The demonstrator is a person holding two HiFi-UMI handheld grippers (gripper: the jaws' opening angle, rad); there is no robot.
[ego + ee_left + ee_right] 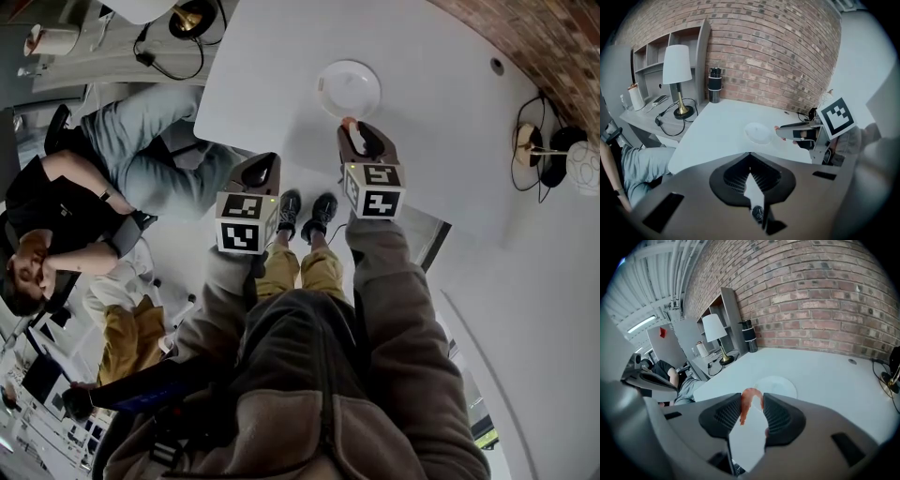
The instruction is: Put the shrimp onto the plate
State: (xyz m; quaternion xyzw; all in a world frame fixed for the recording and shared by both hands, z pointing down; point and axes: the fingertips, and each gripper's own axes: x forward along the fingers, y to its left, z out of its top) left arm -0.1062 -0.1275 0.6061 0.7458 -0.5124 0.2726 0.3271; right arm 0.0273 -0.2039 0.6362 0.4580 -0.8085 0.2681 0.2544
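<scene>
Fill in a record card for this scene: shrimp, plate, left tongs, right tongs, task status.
shrimp: pinched between the right tongs
plate: white, empty, on the white table, just ahead of the right tongs
left tongs: shut, holding nothing
right tongs: shut on the shrimp
task status: shrimp not yet on the plate

A white table [281, 56] with a rounded near edge carries a white plate [348, 88], which lies empty toward the near side. Farther right a small round grommet hole [496, 67] sits in the tabletop. A dark flask [714, 85] stands at the far left corner.
</scene>
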